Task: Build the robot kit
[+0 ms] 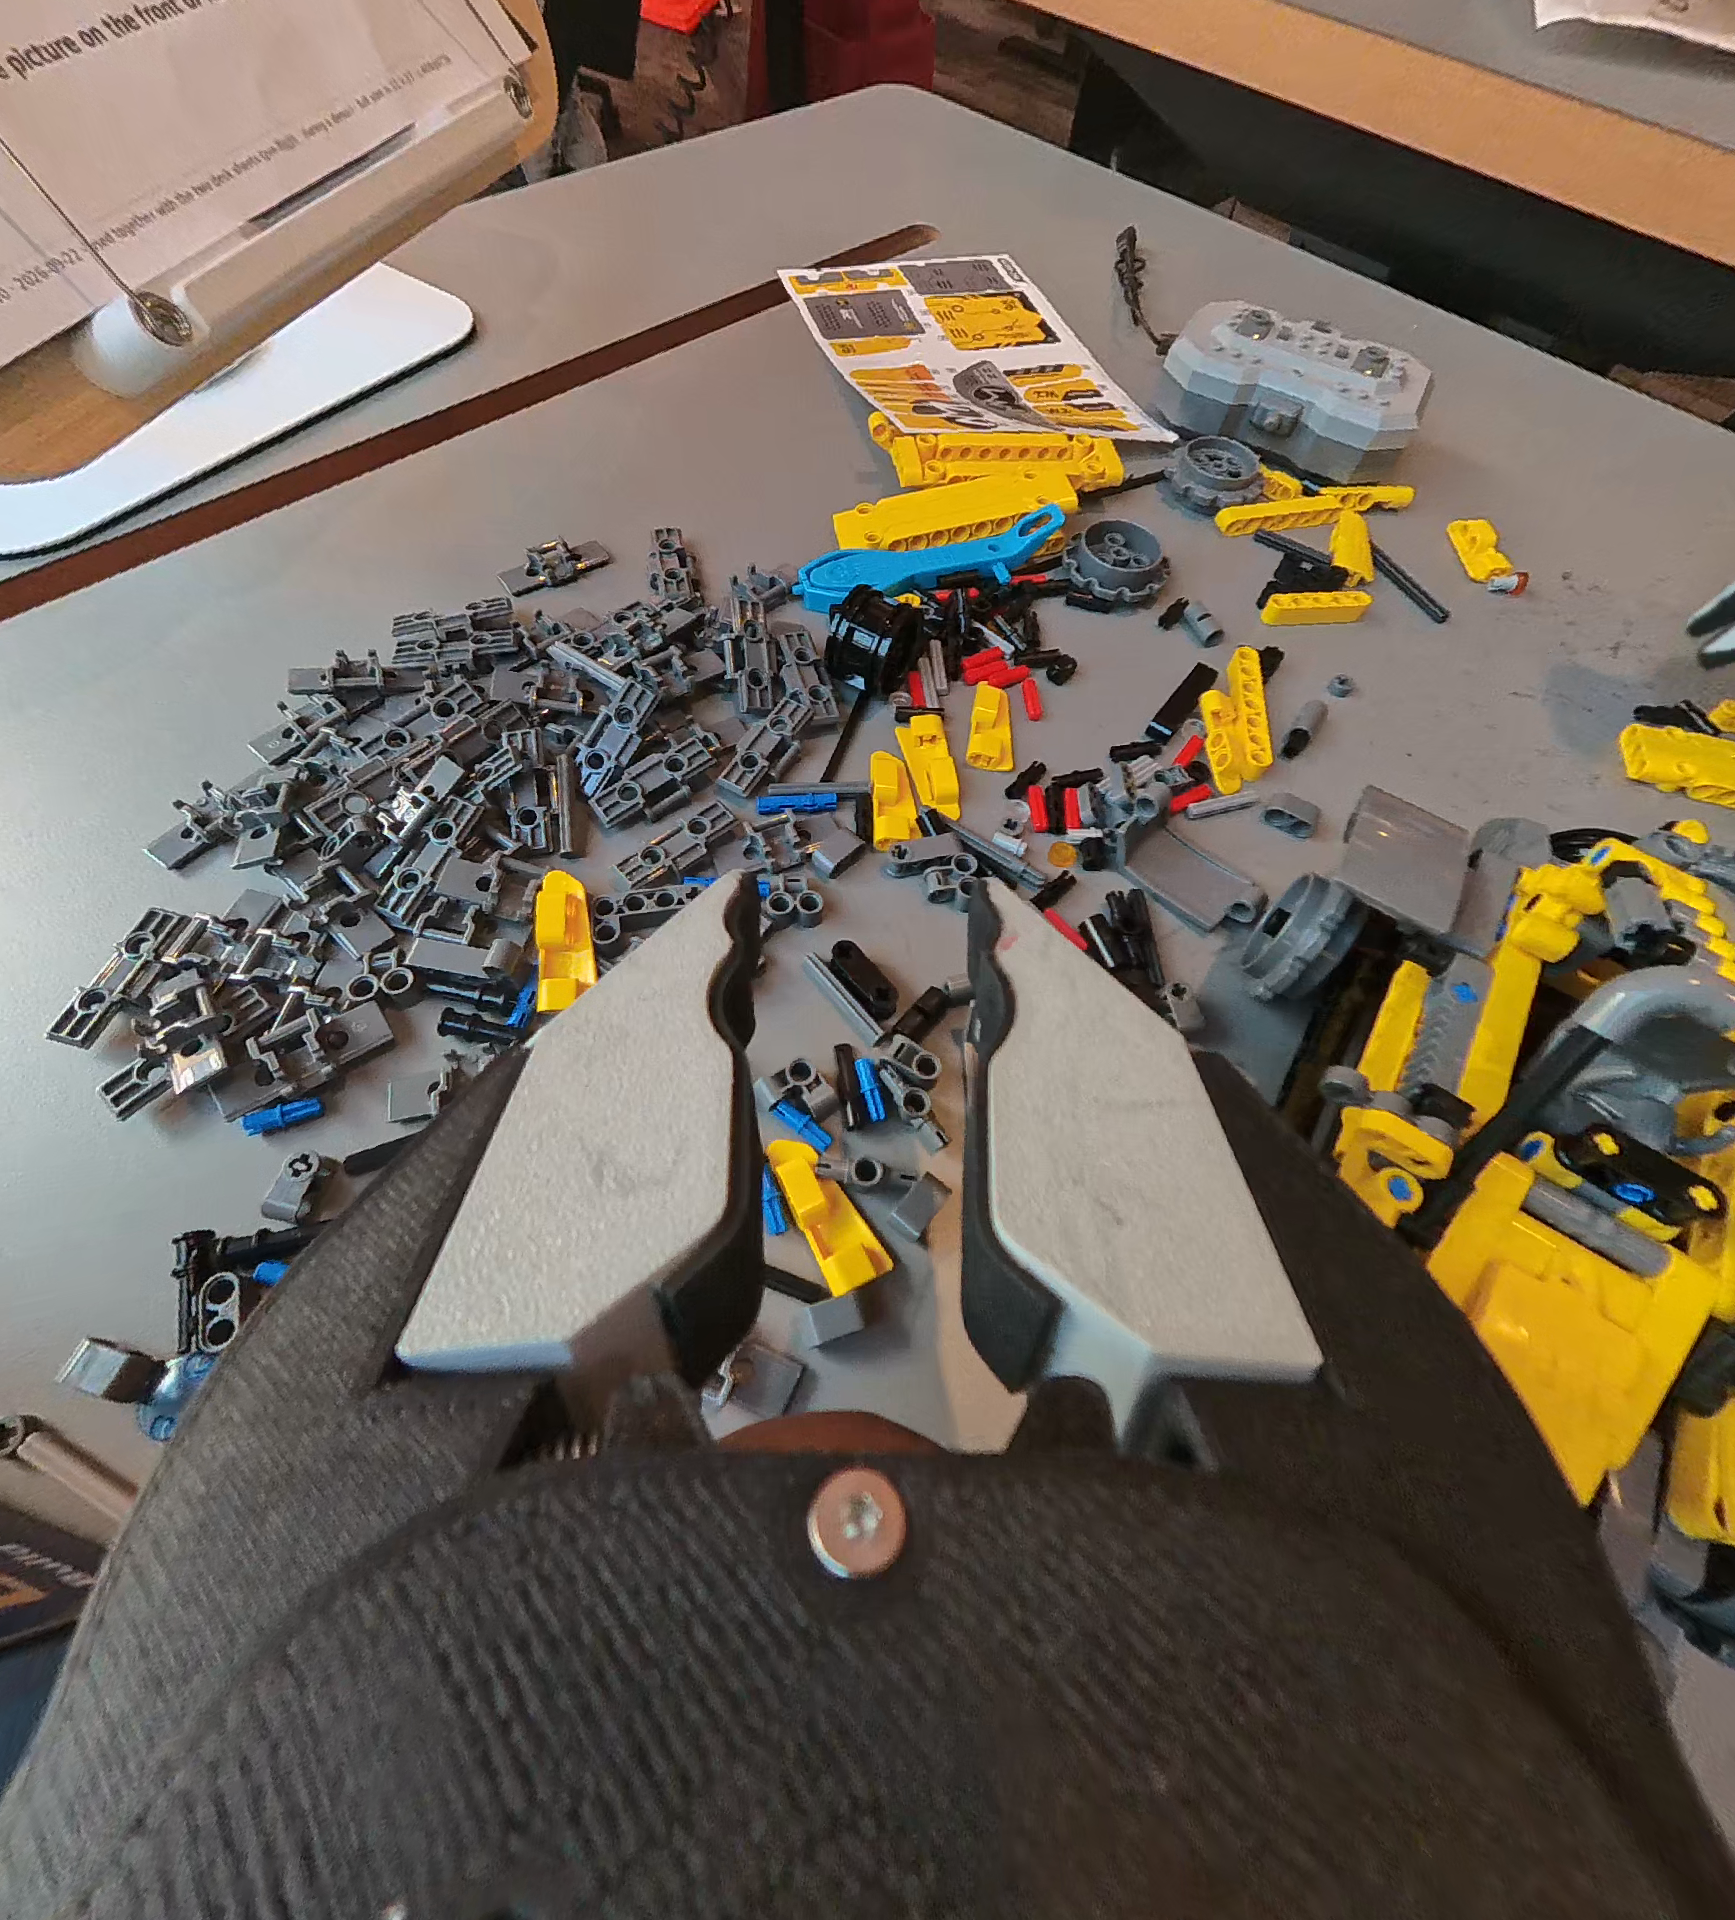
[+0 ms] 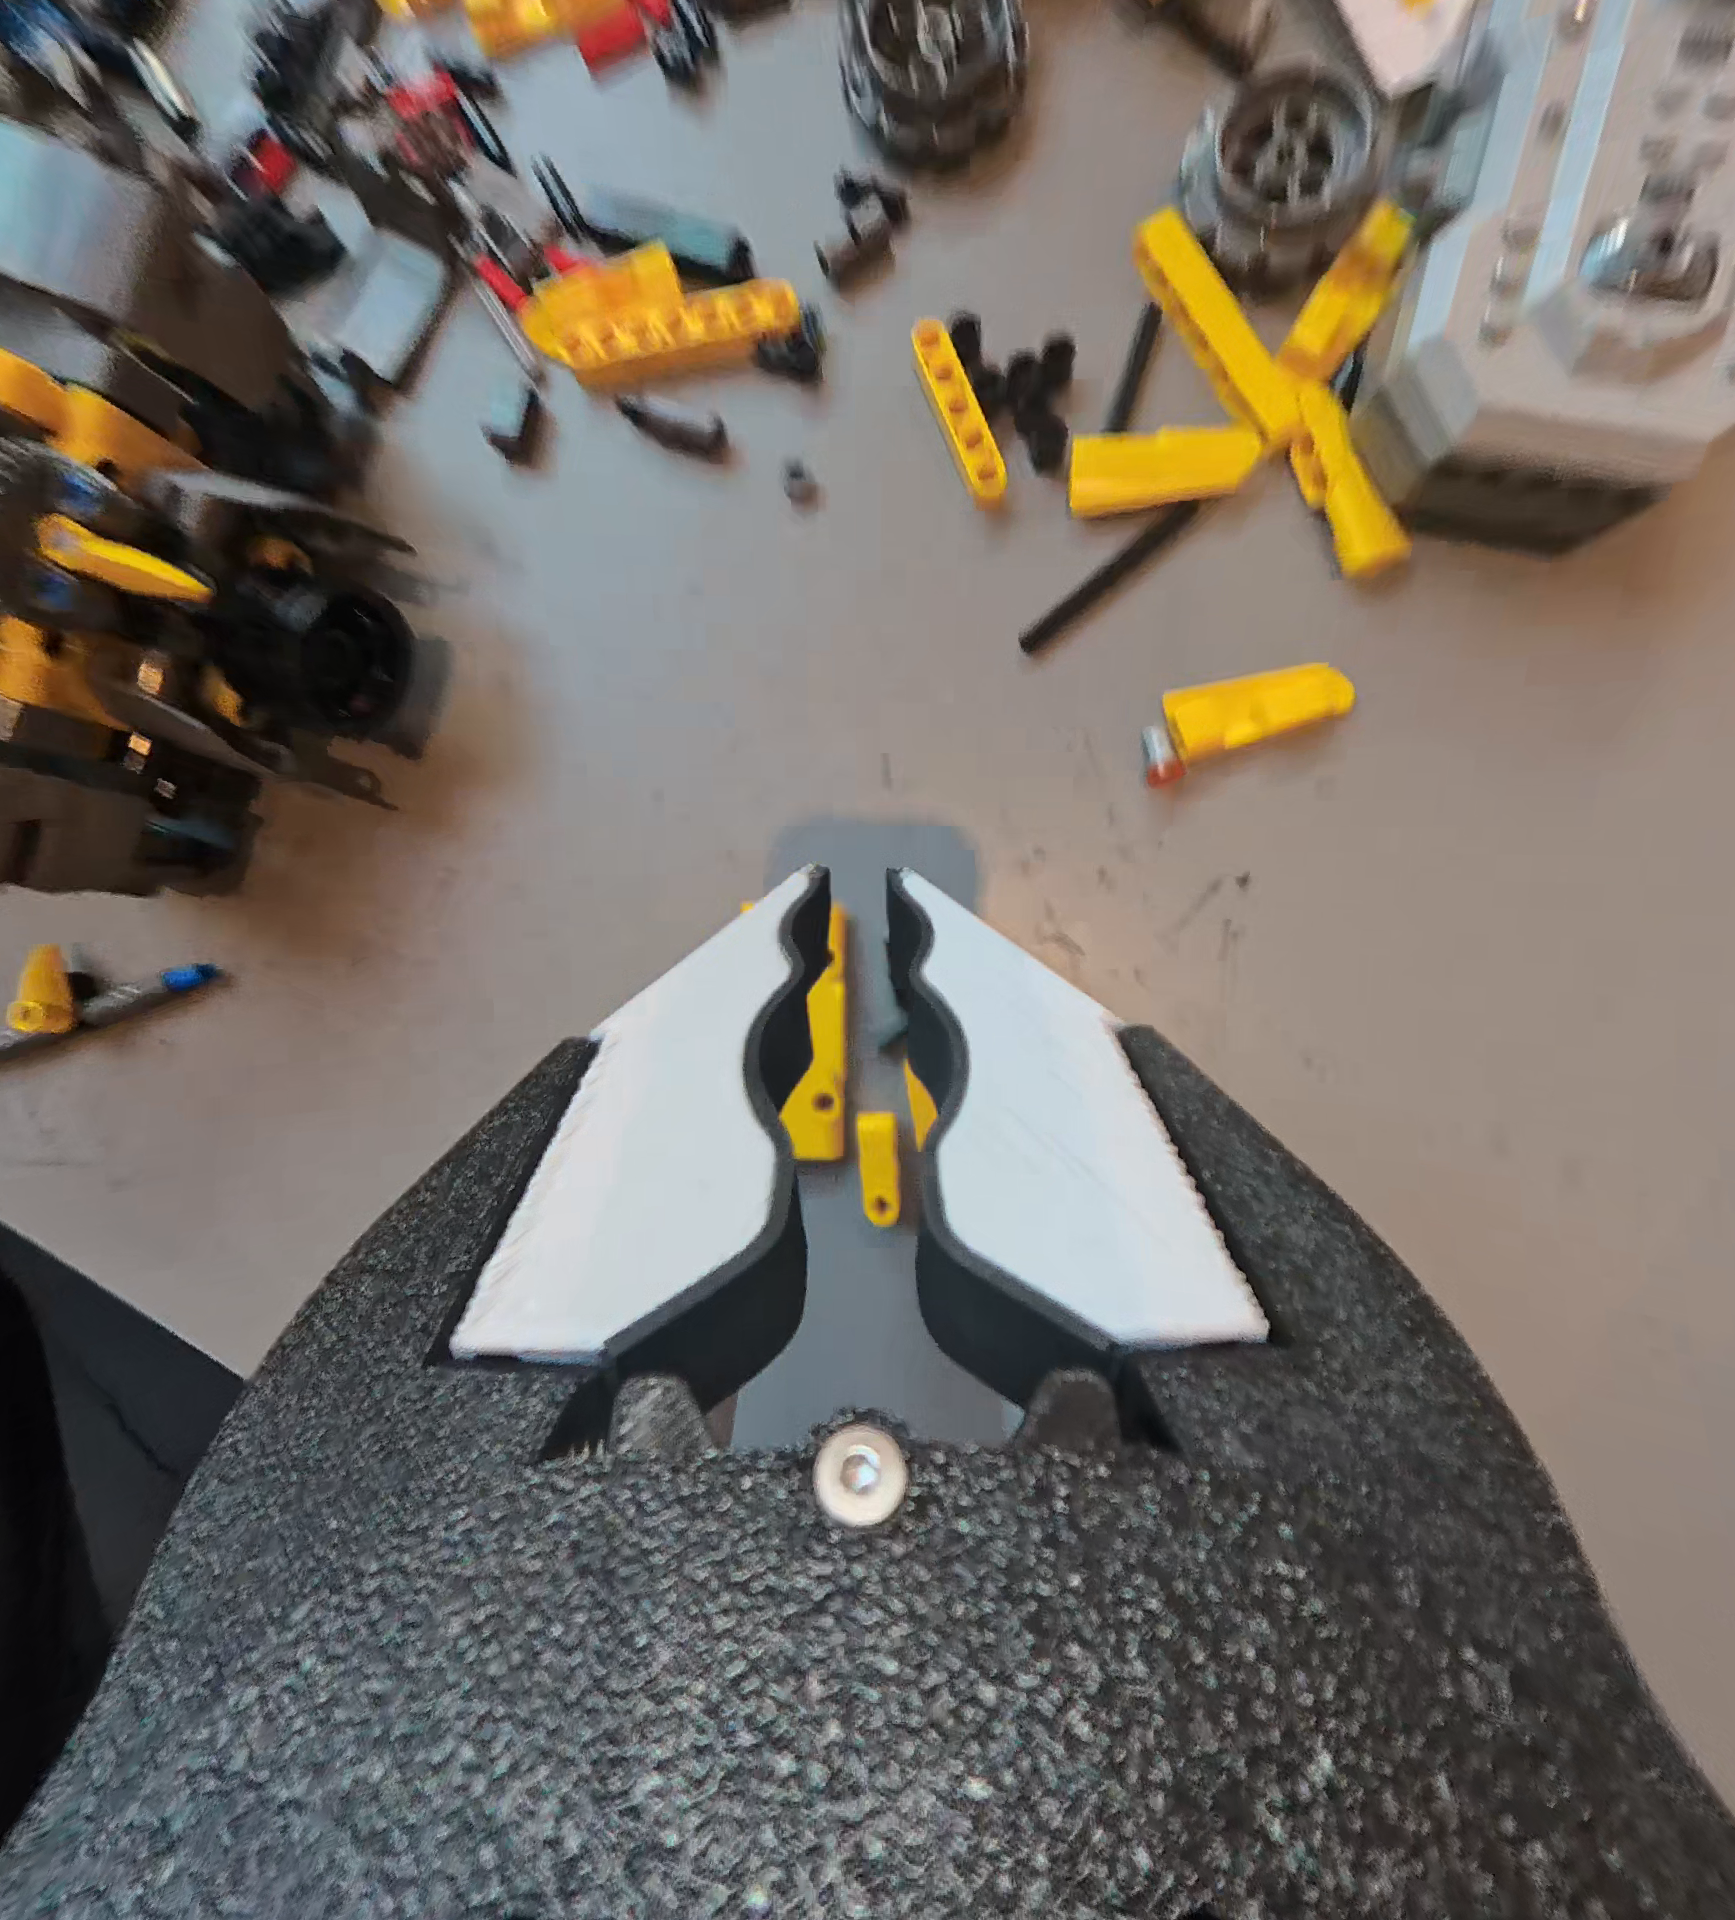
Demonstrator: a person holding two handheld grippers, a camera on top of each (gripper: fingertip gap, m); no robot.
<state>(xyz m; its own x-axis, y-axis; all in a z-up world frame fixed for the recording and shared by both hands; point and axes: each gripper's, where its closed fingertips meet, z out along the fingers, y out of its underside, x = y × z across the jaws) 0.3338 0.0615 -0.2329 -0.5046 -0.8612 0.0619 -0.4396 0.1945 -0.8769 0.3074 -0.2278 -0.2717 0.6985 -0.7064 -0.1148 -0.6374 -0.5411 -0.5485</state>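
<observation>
- The left gripper [image 1: 858, 914] hangs over a grey table [image 1: 551, 343] with its jaws spread wide and nothing between them.
- Below its fingers lie small loose parts: a yellow curved piece [image 1: 827, 1216], blue pins and grey connectors.
- To its left spreads a pile of dark grey track links [image 1: 406, 821]; to its right stands a partly built yellow vehicle model [image 1: 1569, 1143].
- Farther off lie a blue lever tool [image 1: 930, 556], a sticker sheet [image 1: 956, 343] and a grey battery box [image 1: 1294, 379].
- The right gripper [image 2: 858, 883] has its jaws close together with a narrow gap; yellow pieces [image 2: 827, 1039] show in that gap, but whether it grips them or they lie on the table below cannot be told.
- Near it lies a yellow panel piece [image 2: 1258, 707]; beyond are yellow beams [image 2: 1216, 322] and a black axle [image 2: 1102, 582].
- That view is blurred at its left, where the model sits.
</observation>
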